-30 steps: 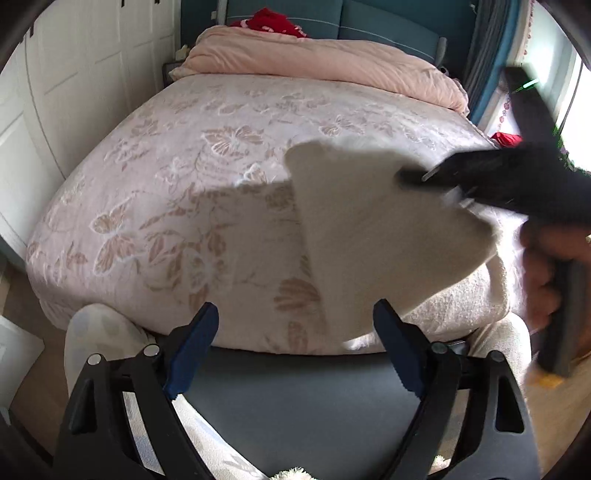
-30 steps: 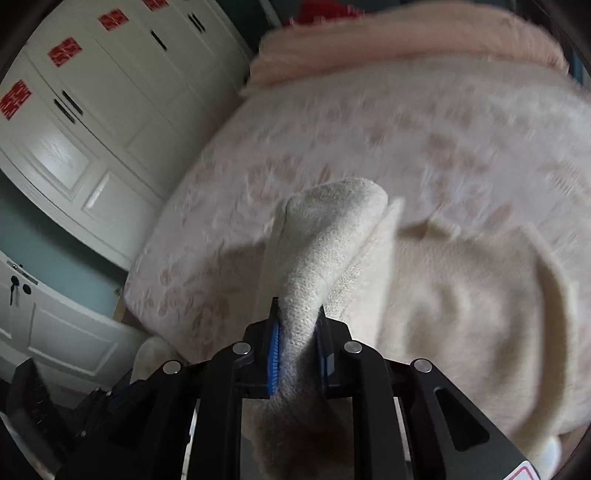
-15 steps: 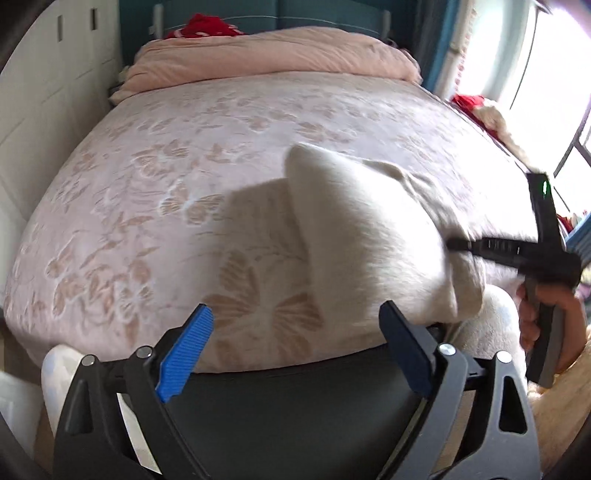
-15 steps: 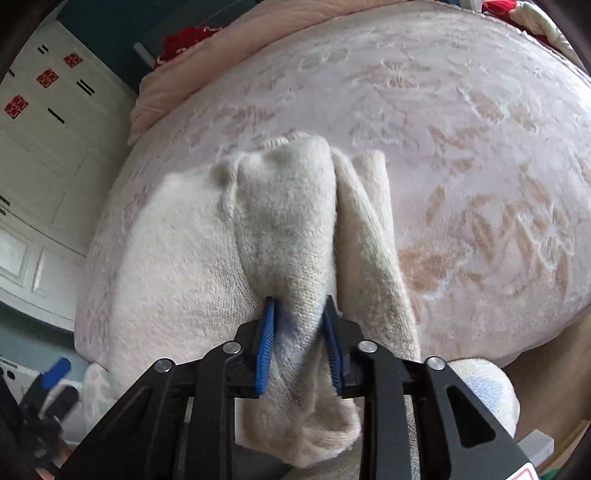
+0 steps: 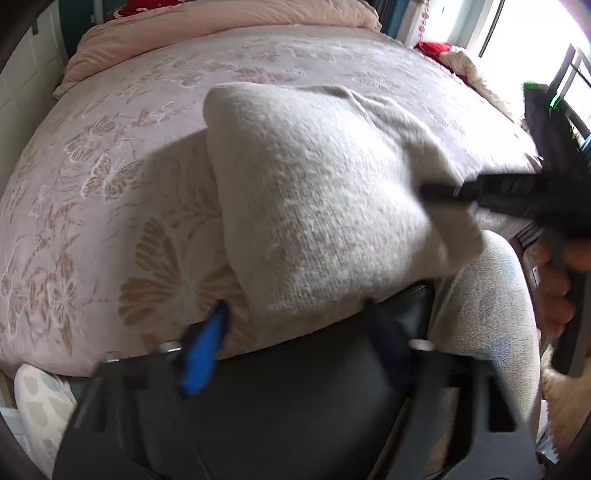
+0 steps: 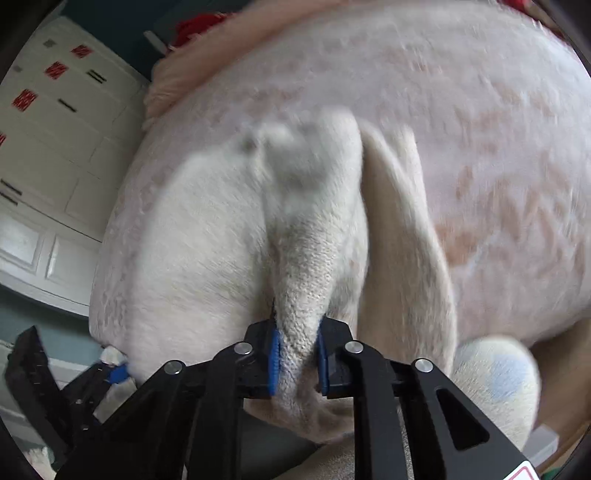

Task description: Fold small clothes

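A cream knitted garment (image 5: 325, 199) lies on the near edge of the pink floral bed (image 5: 110, 155). My left gripper (image 5: 295, 336) is open, its blue pads either side of the garment's near edge, just below it. My right gripper (image 6: 297, 363) is shut on a bunched fold of the same garment (image 6: 306, 258) and holds it off the bed. The right gripper also shows in the left wrist view (image 5: 439, 192), pinching the garment's right side. Both views are motion-blurred.
A folded pink duvet (image 5: 221, 33) lies at the head of the bed. White wardrobe doors (image 6: 55, 147) stand to the left. The person's knee in light trousers (image 5: 491, 295) is at the bed's near right. A bright window (image 5: 535, 37) is at the right.
The right gripper has kept its hold on the garment and shifted it toward the bed's near edge. The left gripper has moved closer in under the garment's near edge, still open.
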A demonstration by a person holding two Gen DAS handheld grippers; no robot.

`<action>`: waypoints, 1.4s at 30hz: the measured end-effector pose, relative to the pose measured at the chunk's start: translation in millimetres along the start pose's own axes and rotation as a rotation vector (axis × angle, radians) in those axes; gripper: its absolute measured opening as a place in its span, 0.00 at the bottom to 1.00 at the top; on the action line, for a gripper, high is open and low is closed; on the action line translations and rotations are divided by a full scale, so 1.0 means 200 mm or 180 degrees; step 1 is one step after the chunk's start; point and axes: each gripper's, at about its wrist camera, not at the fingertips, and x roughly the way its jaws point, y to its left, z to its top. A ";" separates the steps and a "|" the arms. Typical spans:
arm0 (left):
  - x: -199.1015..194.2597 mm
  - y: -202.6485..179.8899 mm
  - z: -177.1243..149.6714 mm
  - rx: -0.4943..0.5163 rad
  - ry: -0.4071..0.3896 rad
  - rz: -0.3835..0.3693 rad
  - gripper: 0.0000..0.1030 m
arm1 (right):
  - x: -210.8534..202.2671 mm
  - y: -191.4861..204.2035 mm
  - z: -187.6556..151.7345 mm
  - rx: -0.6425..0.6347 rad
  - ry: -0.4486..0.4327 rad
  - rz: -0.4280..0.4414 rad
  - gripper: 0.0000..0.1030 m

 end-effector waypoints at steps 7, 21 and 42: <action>0.03 0.04 0.07 -0.0328 0.0056 -0.0133 0.54 | 0.04 -0.15 0.05 -0.0090 0.0118 -0.0619 0.15; -0.33 -0.03 0.24 -0.0323 -0.0427 -0.0252 0.76 | -0.21 0.05 0.16 -0.0100 -0.0245 -0.0030 0.18; 0.08 0.08 0.47 -0.0382 0.0162 0.0664 0.77 | 0.39 0.28 -0.10 -0.0525 0.0672 -0.0043 0.17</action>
